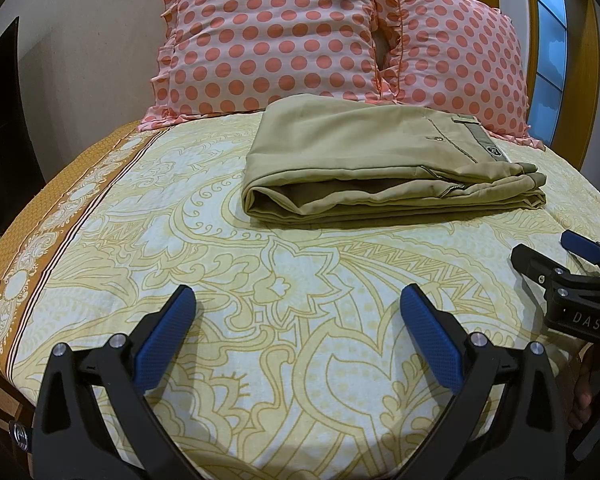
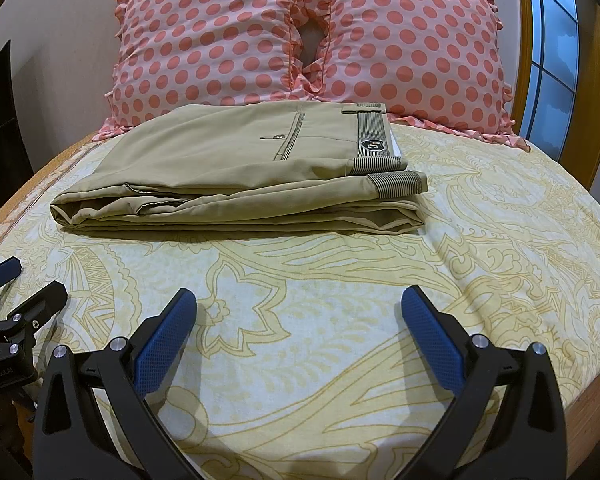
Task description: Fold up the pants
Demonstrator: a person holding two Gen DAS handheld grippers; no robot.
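Khaki pants [image 1: 364,160] lie folded in a flat stack on the bed, in front of the pillows; they also show in the right wrist view [image 2: 236,176], with the striped waistband at the right end. My left gripper [image 1: 298,304] is open and empty, low over the sheet, well short of the pants. My right gripper [image 2: 299,304] is open and empty too, the same distance back. The right gripper shows at the right edge of the left wrist view [image 1: 552,256], and the left gripper at the left edge of the right wrist view [image 2: 24,280].
A yellow patterned bedsheet [image 1: 260,320] covers the bed. Two pink polka-dot pillows [image 2: 220,36] [image 2: 412,44] lean against the wall behind the pants. A wooden window frame [image 2: 524,40] stands at the right. A dark panel [image 1: 0,120] is at the left.
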